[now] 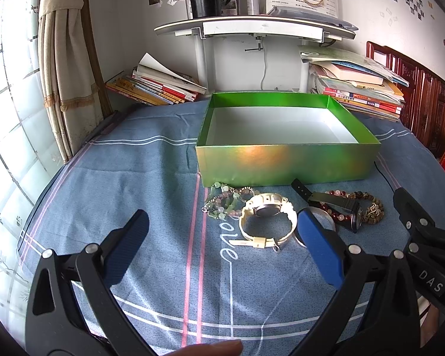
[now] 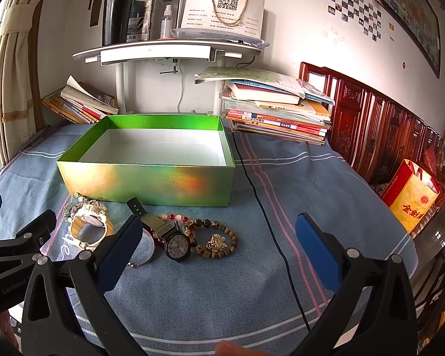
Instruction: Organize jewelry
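Note:
An open green box [image 1: 287, 163] [image 2: 145, 182] with a bare white floor stands on the blue cloth. In front of it lies a row of jewelry: a green-and-pink bead bracelet [image 1: 222, 204] [image 2: 71, 204], a white watch [image 1: 267, 218] [image 2: 89, 224], a silver bangle [image 1: 323, 216] [image 2: 146, 252], a black watch [image 1: 345, 207] [image 2: 176, 244], a red bead bracelet [image 1: 335, 216] [image 2: 172, 218] and a brown bead bracelet [image 1: 370, 207] [image 2: 216, 244]. My left gripper [image 1: 222, 225] is open just short of the white watch. My right gripper [image 2: 219, 225] is open above the brown bracelet. Both hold nothing.
Book stacks [image 1: 154, 86] [image 2: 279, 112] flank a white shelf stand [image 2: 169, 50] behind the box. A black cable [image 2: 270, 222] runs across the cloth right of the jewelry. A carved wooden headboard [image 2: 385, 130] and a red-yellow bag [image 2: 412, 201] are at the right.

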